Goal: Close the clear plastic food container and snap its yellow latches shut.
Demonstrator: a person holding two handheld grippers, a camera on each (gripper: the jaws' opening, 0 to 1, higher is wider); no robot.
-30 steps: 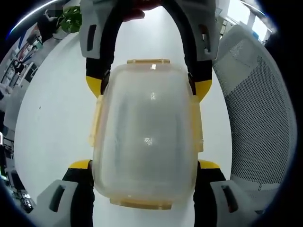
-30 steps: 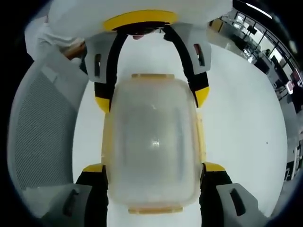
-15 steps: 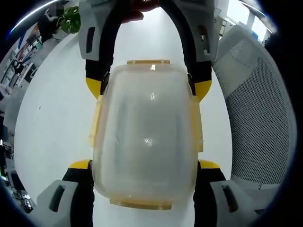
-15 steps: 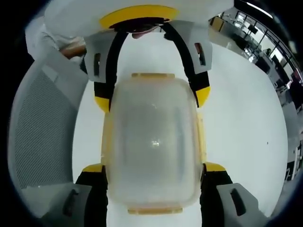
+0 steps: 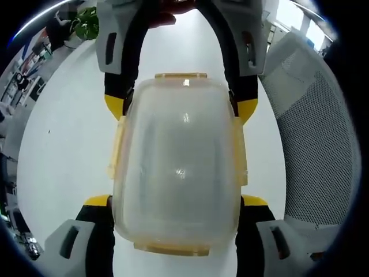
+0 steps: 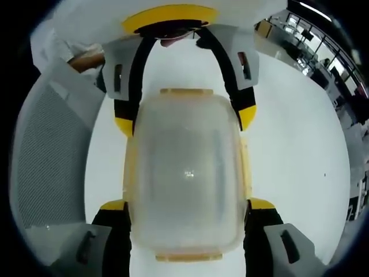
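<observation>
White tabletop [image 5: 63, 144] is seen under everything, mesh chair back [image 5: 314, 144] just beside its edge, on the person's side. Clear plastic food container [image 5: 179, 167] is held over the table, lid on, yellow latches [image 5: 239, 150] folded flat along the sides.

Left gripper [image 5: 176, 205] is clamped across one end, right gripper [image 6: 184, 208] across the opposite end; each set of jaws is spread to container width and pressed on its walls. In the left gripper view, right gripper is seen at the far end, and the reverse.

Risks: smooth walls could slip if squeeze is eased; a half-seated latch cannot be ruled out. Latches are partly blocked by the jaws. Potted plant [image 5: 86, 23] is well apart.
</observation>
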